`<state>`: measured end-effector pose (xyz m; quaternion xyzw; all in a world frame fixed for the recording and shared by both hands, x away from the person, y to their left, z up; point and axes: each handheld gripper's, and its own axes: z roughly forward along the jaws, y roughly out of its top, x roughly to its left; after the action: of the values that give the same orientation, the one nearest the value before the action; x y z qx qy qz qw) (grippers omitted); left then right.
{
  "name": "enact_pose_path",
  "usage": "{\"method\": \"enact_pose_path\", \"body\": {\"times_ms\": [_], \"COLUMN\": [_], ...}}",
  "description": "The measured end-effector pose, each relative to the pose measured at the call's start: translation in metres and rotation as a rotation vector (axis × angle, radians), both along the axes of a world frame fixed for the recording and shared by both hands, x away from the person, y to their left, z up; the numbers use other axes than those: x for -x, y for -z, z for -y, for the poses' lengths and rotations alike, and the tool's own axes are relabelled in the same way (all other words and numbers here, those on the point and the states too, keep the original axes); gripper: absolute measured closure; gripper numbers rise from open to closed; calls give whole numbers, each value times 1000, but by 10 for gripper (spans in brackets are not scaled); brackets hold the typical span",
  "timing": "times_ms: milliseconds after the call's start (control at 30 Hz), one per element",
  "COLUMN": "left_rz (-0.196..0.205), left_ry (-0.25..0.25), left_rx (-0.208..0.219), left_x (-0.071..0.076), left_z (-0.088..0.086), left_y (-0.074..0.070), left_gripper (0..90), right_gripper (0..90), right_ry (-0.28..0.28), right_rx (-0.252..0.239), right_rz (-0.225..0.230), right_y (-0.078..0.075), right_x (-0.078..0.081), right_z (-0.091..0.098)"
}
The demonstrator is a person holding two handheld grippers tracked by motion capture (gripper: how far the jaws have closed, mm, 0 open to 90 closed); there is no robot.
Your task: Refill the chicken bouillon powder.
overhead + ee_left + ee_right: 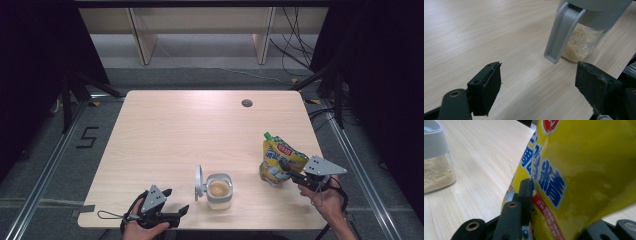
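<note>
On the pale wooden table (190, 125), near its front edge, stands the clear square jar of beige granules (219, 192), its grey lid (199, 182) flipped open on the side facing the left gripper. Right of the jar, close by, a yellow spouted pouch with blue lettering (278, 159) stands tilted, clamped between the right gripper's (287, 170) jaws. Left of the jar, the left gripper (176, 201) rests low with jaws wide apart, holding nothing.
</note>
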<state>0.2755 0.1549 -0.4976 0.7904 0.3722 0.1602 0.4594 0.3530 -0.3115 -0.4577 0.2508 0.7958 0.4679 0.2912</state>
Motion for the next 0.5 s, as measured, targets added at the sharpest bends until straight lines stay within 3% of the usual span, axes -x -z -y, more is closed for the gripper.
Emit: {"method": "enact_pose_path", "body": {"times_ms": [100, 167, 333, 500], "left_rz": [-16, -7, -2, 1], "left_ry": [-19, -12, -10, -8], "left_rx": [28, 17, -2, 7], "left_x": [1, 0, 0, 0], "left_z": [1, 1, -1, 0], "left_y": [1, 0, -1, 0], "left_gripper": [203, 203, 203, 203], "right_gripper": [666, 571, 397, 352], "right_ry": [20, 49, 116, 165], "right_rx": [5, 19, -82, -85], "right_rz": [33, 24, -49, -76], "right_y": [1, -1, -1, -3], "right_x": [0, 1, 11, 22], "right_z": [-1, 1, 4, 10]}}
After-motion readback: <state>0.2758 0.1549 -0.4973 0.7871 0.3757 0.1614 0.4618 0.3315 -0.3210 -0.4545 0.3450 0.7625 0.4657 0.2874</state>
